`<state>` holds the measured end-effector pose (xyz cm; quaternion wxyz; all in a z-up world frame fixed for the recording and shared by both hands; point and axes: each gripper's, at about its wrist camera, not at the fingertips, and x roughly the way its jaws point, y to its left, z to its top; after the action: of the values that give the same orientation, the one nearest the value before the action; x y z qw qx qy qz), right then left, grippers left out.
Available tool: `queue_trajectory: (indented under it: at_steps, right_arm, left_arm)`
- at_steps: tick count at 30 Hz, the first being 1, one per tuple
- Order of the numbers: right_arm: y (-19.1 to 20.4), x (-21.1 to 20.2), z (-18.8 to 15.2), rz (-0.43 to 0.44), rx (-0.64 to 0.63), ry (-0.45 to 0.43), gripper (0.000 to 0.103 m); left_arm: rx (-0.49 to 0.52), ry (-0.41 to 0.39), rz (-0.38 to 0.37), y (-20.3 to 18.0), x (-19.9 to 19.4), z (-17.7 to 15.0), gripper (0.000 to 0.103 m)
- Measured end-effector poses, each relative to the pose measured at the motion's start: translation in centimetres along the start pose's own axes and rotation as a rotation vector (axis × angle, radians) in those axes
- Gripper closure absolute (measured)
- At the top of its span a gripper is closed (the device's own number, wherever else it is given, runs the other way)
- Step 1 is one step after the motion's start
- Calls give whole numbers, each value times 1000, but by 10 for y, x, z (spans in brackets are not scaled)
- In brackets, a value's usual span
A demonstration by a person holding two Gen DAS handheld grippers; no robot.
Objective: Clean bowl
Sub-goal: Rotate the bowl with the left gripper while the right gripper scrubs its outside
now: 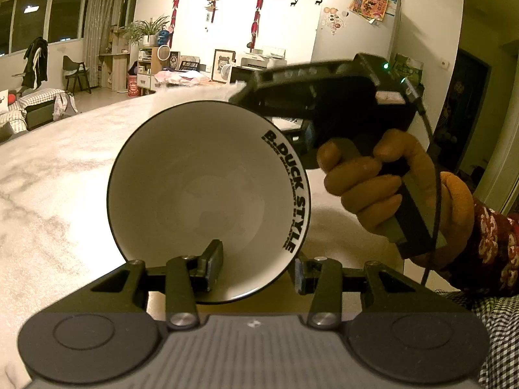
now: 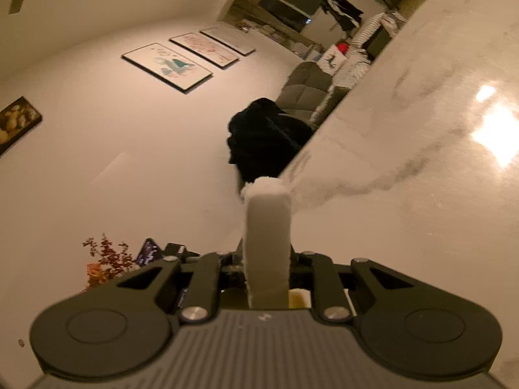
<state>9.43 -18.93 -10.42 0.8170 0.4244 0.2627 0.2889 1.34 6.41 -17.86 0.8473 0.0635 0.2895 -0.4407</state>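
Observation:
A white bowl with a black rim and "B.DUCK STYLE" lettering is held tilted on its side, its opening facing the left wrist camera. My left gripper is shut on the bowl's lower rim, one finger inside and one outside. My right gripper is shut on a folded white cloth that sticks forward. In the left wrist view the right gripper body sits above the bowl's far rim, with the cloth blurred beyond the bowl.
A white marble table lies below the bowl and also shows in the right wrist view. A hand holds the right gripper's handle. A room with a sofa, shelves and a fridge lies beyond the table.

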Motion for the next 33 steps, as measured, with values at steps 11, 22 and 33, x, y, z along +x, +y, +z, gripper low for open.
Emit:
queue_trajectory:
  at_steps: [11,22,33]
  right_arm:
    - [14,1,0,51,-23,3,84]
    - [8,-1,4,37,-5,-25,84]
    - [10,-5,2,41,-17,-25,84]
  left_arm:
    - [39,4,39,-12,-1,1,58]
    - [114,22,189,-6,10,11,50]
    - [197,38,208,-16,8,23,69]
